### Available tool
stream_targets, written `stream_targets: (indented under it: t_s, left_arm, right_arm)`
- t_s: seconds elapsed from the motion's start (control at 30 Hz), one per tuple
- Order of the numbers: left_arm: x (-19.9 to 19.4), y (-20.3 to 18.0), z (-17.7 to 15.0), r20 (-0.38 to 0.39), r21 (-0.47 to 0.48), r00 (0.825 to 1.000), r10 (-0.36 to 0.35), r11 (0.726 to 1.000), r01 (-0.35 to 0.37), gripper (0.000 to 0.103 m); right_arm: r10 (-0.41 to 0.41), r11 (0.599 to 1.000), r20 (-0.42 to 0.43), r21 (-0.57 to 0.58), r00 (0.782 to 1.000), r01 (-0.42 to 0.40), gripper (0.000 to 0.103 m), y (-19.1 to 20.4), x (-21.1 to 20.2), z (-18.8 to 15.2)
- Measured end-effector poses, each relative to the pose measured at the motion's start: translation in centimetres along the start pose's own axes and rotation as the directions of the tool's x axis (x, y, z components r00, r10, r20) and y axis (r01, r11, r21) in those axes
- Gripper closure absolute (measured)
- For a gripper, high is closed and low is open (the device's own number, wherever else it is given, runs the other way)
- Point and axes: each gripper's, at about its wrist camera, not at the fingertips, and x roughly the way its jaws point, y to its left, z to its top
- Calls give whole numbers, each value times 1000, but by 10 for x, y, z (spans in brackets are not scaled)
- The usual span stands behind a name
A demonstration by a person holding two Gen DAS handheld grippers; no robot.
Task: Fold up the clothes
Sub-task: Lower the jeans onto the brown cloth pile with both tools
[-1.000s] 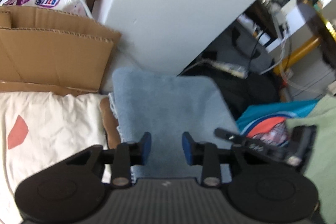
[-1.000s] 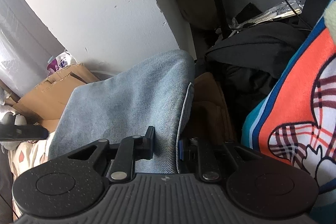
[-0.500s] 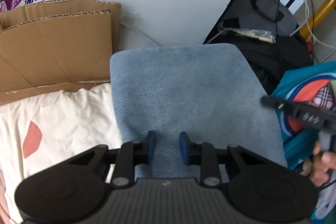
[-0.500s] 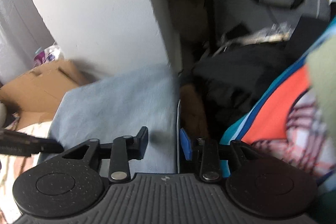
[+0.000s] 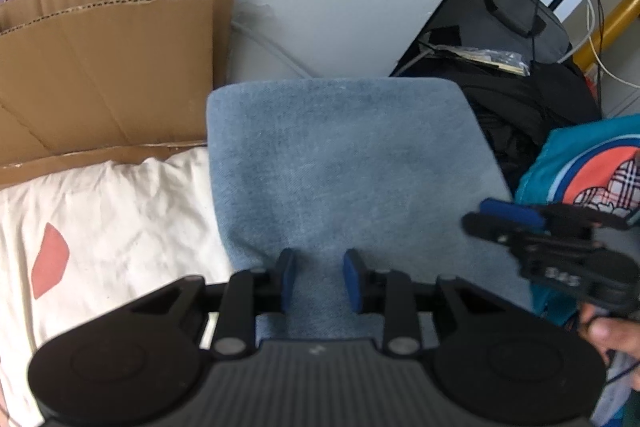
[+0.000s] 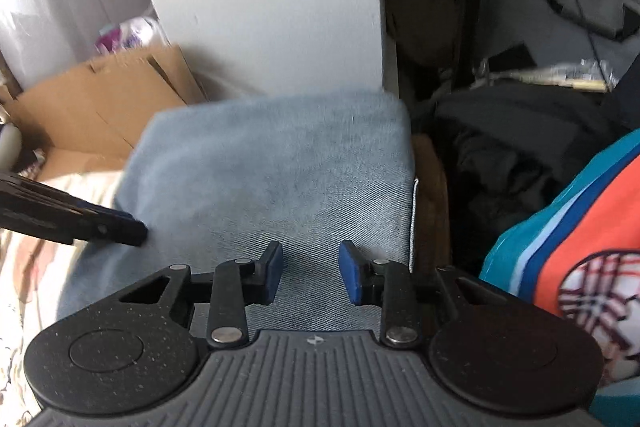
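The folded light-blue denim garment (image 5: 348, 163), filling mid-frame, is looking thick, soft and floppy, best pinched at its doubled near edge, while the left hand-held gripper (image 5: 318, 277) is opening and the right hand-held gripper (image 6: 308, 273) is closing, both over it and clamping nothing.

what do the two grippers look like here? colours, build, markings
Both match: the left gripper and right gripper have black linkage fingers with silver rivets, blue pads, a ribbed grey body and two round black housings. White marking on the right gripper's side, unreadable.
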Motion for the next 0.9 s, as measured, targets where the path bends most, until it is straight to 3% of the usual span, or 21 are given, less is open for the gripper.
stream_targets:
  t_s: [0.3, 0.47, 0.53, 0.67, 0.9]
  left_arm:
    - [3, -3, -3, 32, 19, 999, 2, 1000, -3, 73]
    - [-5, -13, 3, 15, 98, 1000, 9, 995, -10, 75]
    - [-12, -15, 9, 18, 123, 1000, 1, 992, -4, 80]
    - [-17, -19, 22, 63, 173, 998, 18, 984, -29, 80]
    - [-3, -23, 42, 94, 227, 993, 72, 969, -91, 79]
  right_arm:
    - [-53, 998, -41, -35, 998, 51, 75, 2, 28, 6]
    - [-89, 996, -58, -28, 994, 87, 74, 6, 28, 14]
    - [-78, 996, -23, -49, 997, 76, 74, 11, 18, 18]
    - [-62, 997, 33, -34, 998, 63, 74, 7, 7, 28]
    - [-88, 996, 47, -31, 995, 89, 74, -3, 23, 53]
